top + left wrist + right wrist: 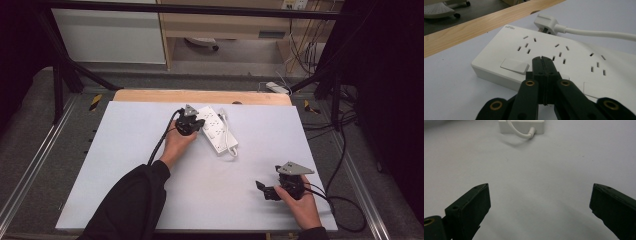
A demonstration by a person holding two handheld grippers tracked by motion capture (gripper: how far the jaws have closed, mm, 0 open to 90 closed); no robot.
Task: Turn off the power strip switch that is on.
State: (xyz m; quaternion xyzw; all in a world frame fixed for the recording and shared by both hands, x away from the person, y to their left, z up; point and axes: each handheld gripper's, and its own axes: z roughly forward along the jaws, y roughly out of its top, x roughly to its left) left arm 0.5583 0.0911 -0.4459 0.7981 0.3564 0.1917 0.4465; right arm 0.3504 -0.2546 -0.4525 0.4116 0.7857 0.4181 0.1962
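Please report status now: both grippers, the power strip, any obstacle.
Left gripper shut, tips over power strip beside its switch. Right gripper open, on bare table. Plug and cord lie alongside; nothing in the way.

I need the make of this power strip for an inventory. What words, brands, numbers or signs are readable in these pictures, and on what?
Small dark brand print at one corner of the power strip: too small and blurred to read.
No other text shows.

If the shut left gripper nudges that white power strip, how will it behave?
The power strip is a flat, rigid slab, so it will probably slide rather than tip. Its white cord looks bendy and may trail or drag. The left gripper could slip on the smooth plastic.
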